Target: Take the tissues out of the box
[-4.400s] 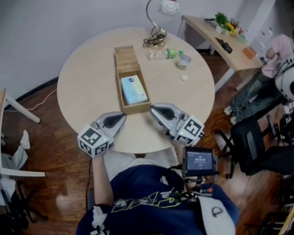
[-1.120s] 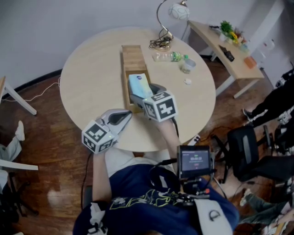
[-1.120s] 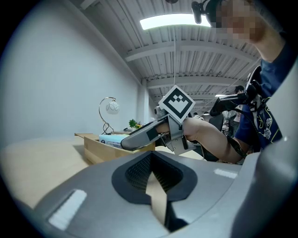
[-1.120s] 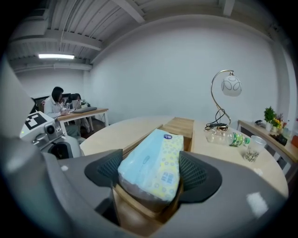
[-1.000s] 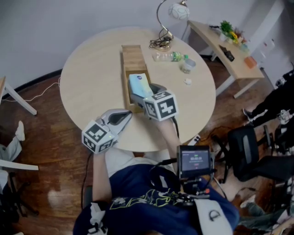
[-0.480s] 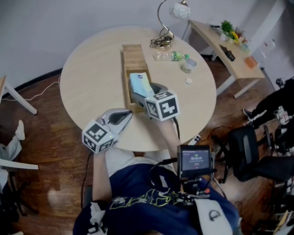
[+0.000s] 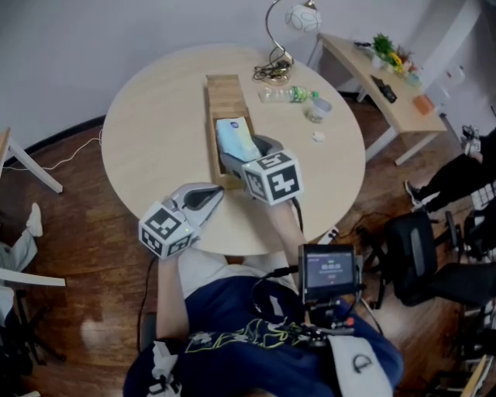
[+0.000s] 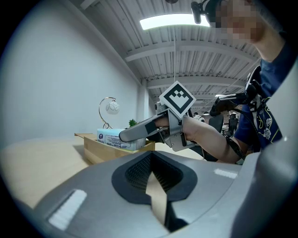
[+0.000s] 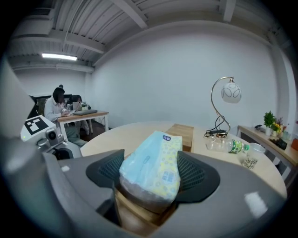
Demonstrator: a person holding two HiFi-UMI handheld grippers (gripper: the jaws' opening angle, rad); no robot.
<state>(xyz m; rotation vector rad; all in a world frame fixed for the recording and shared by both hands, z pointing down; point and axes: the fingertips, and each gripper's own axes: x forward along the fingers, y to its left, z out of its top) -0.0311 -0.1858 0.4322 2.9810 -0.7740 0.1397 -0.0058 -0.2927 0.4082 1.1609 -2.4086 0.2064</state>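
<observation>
A long wooden box (image 7: 221, 87) lies open on the round table (image 7: 147, 132). A pale blue and yellow tissue pack (image 7: 235, 138) sits at its near end, with the near side raised above the box rim. My right gripper (image 7: 246, 153) is shut on the pack, one pad on each long side. In the right gripper view the pack (image 9: 153, 165) fills the gap between the pads, with the box (image 9: 182, 131) stretching away behind it. My left gripper (image 7: 208, 194) rests on the table near the front edge, shut and empty, and sees the held pack (image 8: 111, 137) over the box (image 8: 98, 152).
At the table's far side stand a gooseneck lamp (image 7: 298, 19) with its cable (image 7: 271, 72), a lying plastic bottle (image 7: 285, 94) and a small cup (image 7: 316, 108). A side desk (image 7: 387, 74) stands to the right. A person sits at a desk (image 9: 84, 115) far off.
Since the earliest frame my right gripper went from the table's front edge to the box and closed on the pack. Over the last second the pack's near end rose slightly. The left gripper stayed put.
</observation>
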